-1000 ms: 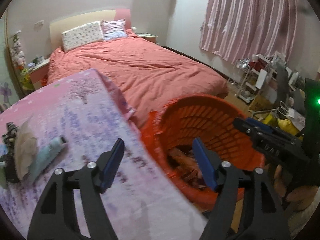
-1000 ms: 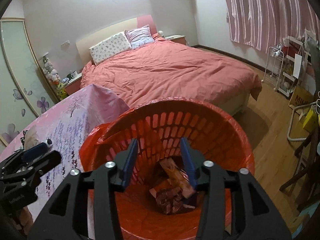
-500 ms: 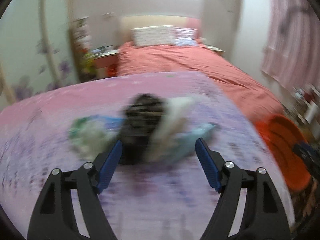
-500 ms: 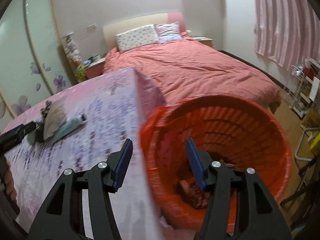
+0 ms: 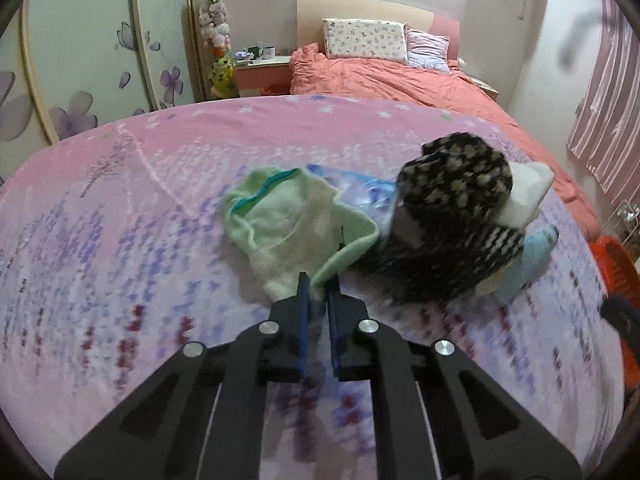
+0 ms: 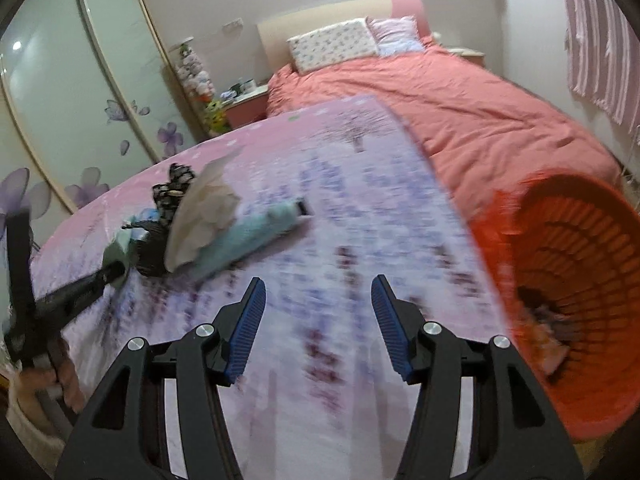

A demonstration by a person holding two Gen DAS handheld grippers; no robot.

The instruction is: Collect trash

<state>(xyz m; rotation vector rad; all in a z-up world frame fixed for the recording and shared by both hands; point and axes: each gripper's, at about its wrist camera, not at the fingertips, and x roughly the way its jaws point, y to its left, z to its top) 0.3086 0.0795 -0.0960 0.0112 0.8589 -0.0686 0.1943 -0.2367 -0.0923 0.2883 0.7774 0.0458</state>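
Left hand-held gripper (image 5: 318, 286): lower centre of the left wrist view, jaws drawn together on the near corner of the pale green cloth (image 5: 296, 232), which passes between the blue pads. The cloth spreads from the jaws toward mid-frame, long axis running from lower right to upper left, teal-trimmed edge at its far end.

Right hand-held gripper (image 6: 318, 300): lower centre of the right wrist view, jaws standing apart with nothing between them, above bare patterned cover. The pile lies up and to the left of it, well apart.

Worktop (image 5: 120, 208): one, covered in a pink and lilac flower print, filling the middle of both views.

Pile on the worktop, centre right of the left wrist view:
- green cloth, one, as above.
- black cloth with small pale flowers (image 5: 456, 176), one, bunched, just right of the green cloth and touching it.
- white crumpled piece (image 5: 524, 196), one, behind and right of the black cloth; paper or fabric, the blur leaves it unsure.
- light blue tube-shaped item (image 6: 256, 236), one, long axis from lower left to upper right in the right wrist view, dark end pointing upper right.
- clear bluish plastic (image 5: 356, 190), one, partly under the green and black cloths.

Orange basket (image 6: 580, 280): one, right edge of the right wrist view, beside the worktop, some wrappers inside.

Bed (image 6: 460, 104): one, salmon cover, upper right; two pillows (image 6: 332, 42) at its head.
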